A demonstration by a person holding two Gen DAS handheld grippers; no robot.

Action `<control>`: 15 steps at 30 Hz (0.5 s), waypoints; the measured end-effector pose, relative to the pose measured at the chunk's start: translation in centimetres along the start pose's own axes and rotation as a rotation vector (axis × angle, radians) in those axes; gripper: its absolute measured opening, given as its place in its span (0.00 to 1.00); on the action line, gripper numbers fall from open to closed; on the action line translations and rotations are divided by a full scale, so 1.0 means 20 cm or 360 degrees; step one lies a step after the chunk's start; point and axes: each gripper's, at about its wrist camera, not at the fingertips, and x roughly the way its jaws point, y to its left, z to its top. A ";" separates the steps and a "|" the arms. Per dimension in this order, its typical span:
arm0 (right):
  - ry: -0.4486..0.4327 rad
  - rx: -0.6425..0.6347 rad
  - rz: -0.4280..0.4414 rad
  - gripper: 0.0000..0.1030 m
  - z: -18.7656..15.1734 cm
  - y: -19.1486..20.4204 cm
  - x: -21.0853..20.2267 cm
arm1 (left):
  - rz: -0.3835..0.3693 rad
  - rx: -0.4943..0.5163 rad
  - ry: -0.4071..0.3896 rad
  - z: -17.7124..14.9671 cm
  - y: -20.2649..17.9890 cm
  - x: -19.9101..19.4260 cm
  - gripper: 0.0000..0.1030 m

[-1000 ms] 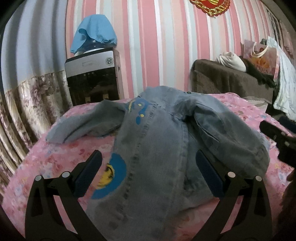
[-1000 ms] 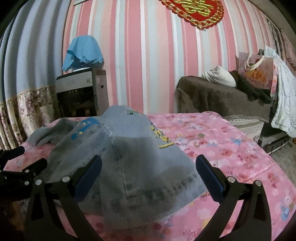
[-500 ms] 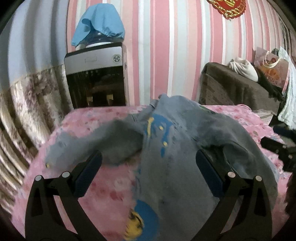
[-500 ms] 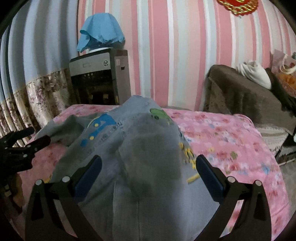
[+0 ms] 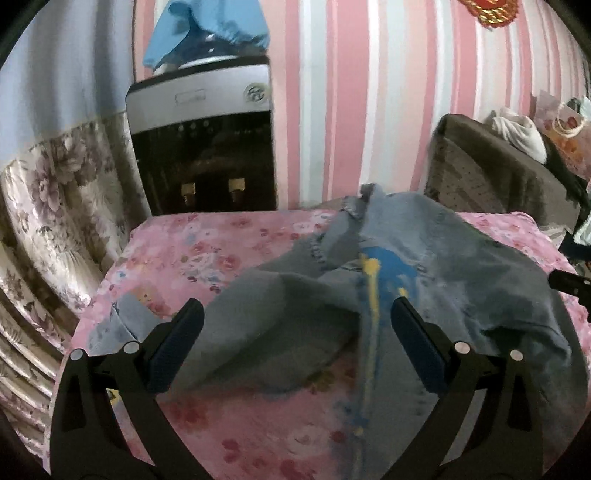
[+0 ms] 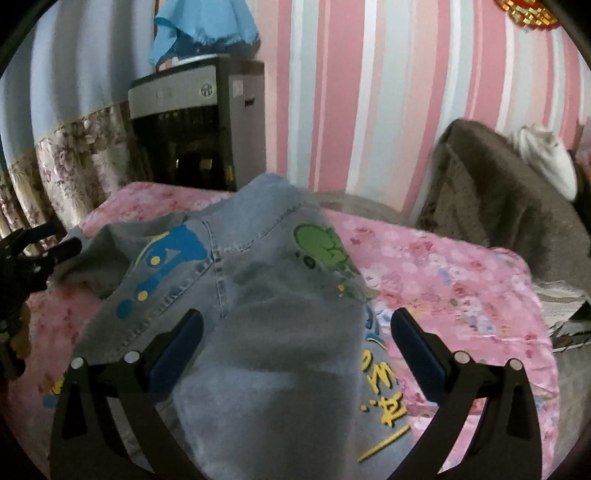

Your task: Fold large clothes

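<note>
Overhead, both grippers, left (image 5: 295,345) and right (image 6: 295,345), gape released above the crumpled blue denim jacket (image 6: 266,314), its sleeve (image 5: 266,325) at six o'clock on the pink floral bedspread (image 5: 207,240)

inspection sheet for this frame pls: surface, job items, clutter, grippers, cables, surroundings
Surface: pink floral bedspread, bare patches to the left and far right of the garment.
Job's things: one denim jacket lying rumpled on the bedspread, printed patches facing up, one sleeve stretched out toward the left gripper.
Clutter: nothing seen on the bedspread besides the jacket.
Grippers: left gripper open, low over the sleeve, holding nothing; right gripper open over the jacket body, holding nothing.
Cables: nothing seen.
Surroundings: water dispenser with a blue cloth cover, striped wall, floral curtain, brown-draped furniture carrying a white bundle.
</note>
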 end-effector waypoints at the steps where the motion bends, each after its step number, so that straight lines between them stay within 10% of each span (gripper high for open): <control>1: 0.0023 -0.0012 -0.0002 0.98 0.01 -0.02 0.04 | -0.0001 0.0001 0.0010 0.01 0.02 0.03 0.97; 10: 0.0264 0.0002 0.0055 0.73 0.02 -0.16 0.32 | -0.0006 -0.0042 0.0212 -0.06 0.21 0.31 0.97; 15: 0.0349 0.0028 0.0235 0.16 0.02 -0.17 0.40 | 0.0018 0.0034 0.0286 -0.09 0.19 0.43 0.67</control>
